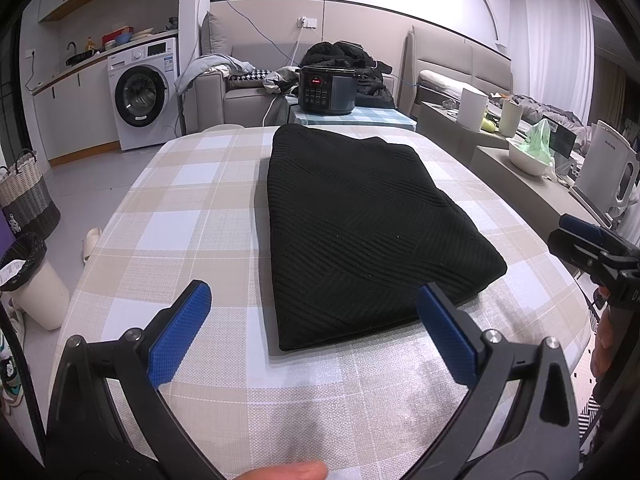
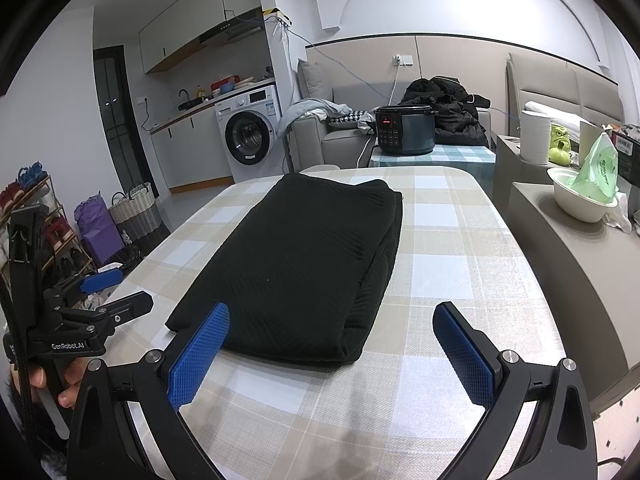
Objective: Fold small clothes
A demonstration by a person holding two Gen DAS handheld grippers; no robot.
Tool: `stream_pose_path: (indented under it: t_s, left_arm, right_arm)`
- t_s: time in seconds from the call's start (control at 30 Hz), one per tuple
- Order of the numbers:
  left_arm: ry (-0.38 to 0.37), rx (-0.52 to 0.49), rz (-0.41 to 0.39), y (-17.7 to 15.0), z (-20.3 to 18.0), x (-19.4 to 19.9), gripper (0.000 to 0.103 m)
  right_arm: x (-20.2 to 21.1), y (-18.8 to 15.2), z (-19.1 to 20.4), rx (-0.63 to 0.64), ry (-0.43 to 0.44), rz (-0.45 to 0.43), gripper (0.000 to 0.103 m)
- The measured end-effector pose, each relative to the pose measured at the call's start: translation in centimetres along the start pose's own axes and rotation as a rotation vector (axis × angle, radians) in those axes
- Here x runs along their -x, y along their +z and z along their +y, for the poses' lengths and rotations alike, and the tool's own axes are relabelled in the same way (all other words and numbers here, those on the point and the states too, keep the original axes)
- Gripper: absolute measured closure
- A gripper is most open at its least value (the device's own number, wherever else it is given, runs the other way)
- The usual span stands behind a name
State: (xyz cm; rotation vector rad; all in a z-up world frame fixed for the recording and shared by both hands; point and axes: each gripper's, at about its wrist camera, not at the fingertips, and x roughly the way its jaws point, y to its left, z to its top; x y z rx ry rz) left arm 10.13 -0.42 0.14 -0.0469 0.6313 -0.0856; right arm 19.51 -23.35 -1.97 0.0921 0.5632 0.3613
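Left gripper (image 1: pixel 314 312) spread wide, empty, just short of the near edge of the folded black garment (image 1: pixel 360 232); garment lying flat mid checked tablecloth (image 1: pixel 168 208); right gripper (image 2: pixel 332 320) likewise agape, holding nothing, above the cloth's near end.

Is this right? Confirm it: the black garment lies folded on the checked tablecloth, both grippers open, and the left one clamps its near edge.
Not quite. The left gripper clamps nothing: in the left wrist view its open jaws sit short of the black garment. The rest holds: folded on the checked tablecloth, right gripper open.
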Motion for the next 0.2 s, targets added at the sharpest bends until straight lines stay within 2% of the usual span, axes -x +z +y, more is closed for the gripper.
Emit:
stream_pose_path:
  t_s: [0.2]
  left_arm:
    - [-0.005,-0.006,0.001,-0.15,0.04,-0.25,0.001]
  right_arm:
    - [0.01,0.03,0.07,-0.001,-0.001,0.0,0.0]
